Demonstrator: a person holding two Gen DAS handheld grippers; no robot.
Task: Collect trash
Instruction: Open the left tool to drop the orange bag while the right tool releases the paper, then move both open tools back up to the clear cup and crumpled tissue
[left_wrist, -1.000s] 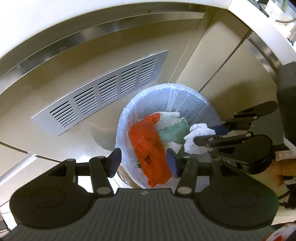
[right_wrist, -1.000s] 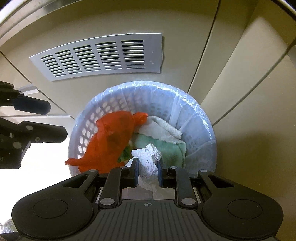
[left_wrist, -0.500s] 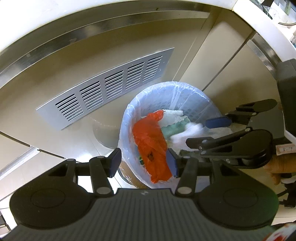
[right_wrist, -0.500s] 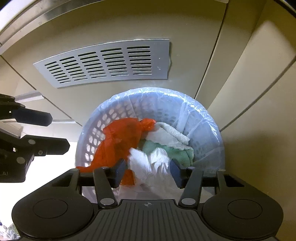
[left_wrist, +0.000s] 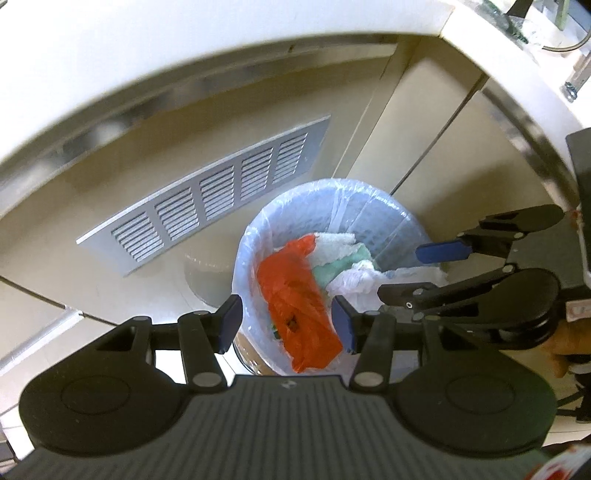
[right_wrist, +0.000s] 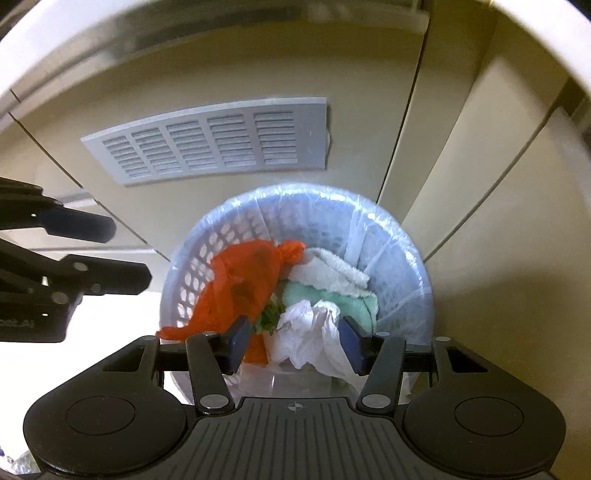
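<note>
my right tool (right_wrist: 293, 341) hovers over the lined waste basket (right_wrist: 413, 258), jaws apart, gripping nothing. the crumpled white paper (right_wrist: 310, 332) lies in the basket beside the orange plastic bag (right_wrist: 240, 288) and green cloth (right_wrist: 332, 299). my left tool (left_wrist: 286, 325) also stands apart, empty, above the basket rim.

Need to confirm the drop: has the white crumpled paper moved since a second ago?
Yes. The white paper has left the right gripper, now open, and lies lower inside the bin, against the green cloth.
</note>
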